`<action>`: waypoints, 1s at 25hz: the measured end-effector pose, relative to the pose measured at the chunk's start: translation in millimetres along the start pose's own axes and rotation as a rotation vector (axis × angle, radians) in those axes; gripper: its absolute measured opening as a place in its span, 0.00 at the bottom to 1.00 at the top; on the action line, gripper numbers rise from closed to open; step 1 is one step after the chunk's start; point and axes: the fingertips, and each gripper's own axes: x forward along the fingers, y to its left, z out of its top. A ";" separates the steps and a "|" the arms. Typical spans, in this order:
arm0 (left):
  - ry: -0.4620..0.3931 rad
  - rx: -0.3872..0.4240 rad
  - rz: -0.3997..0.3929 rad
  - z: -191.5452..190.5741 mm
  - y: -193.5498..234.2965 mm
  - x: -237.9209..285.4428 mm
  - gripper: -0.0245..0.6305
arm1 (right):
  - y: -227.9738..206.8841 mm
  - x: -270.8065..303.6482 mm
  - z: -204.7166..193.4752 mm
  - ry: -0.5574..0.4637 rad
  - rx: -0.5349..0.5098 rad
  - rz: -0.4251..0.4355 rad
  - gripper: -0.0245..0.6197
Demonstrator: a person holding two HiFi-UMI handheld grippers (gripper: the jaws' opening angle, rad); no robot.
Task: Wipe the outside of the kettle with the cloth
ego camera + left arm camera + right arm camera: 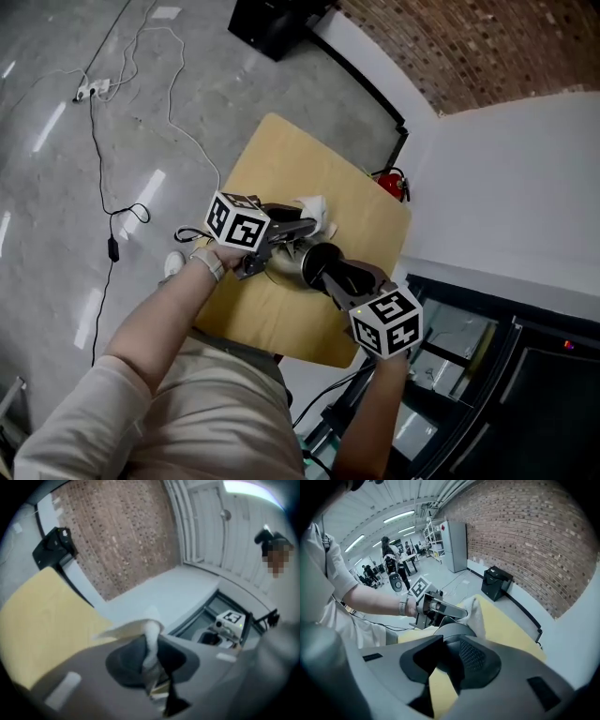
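Kettle (287, 262) is shiny steel with a crumpled white cloth (314, 208) beside it.

One table (272, 155) is listed; one kettle (286, 264); one cloth (315, 206); one extinguisher (392, 184); two grippers are counted: left gripper (311, 224), right gripper (317, 264).

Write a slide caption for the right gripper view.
Right tongs open just over the kettle; left tongs pinch the white cloth at its far side, over the yellow table.

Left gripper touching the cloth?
Touching. Left gripper view: the cloth is pinched between the shut tongs of the left gripper.
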 end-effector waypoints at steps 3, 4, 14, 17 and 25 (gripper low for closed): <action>0.043 -0.124 0.048 -24.8 31.0 -18.2 0.13 | -1.6 -1.4 -1.2 -0.024 0.029 0.004 0.18; 0.065 -0.126 0.049 -34.8 35.9 -27.6 0.13 | -1.8 -1.7 -1.0 -0.027 0.032 0.007 0.19; 0.432 0.217 -0.243 -131.4 -55.0 -67.3 0.13 | -5.2 -2.3 3.3 -0.085 0.063 0.007 0.18; 0.399 0.131 -0.067 -153.6 -7.5 -63.4 0.13 | -7.0 -0.5 5.8 -0.092 0.065 -0.009 0.18; -0.033 0.092 -0.083 -80.5 -42.8 -60.0 0.13 | -15.7 0.1 8.8 -0.099 0.051 -0.030 0.18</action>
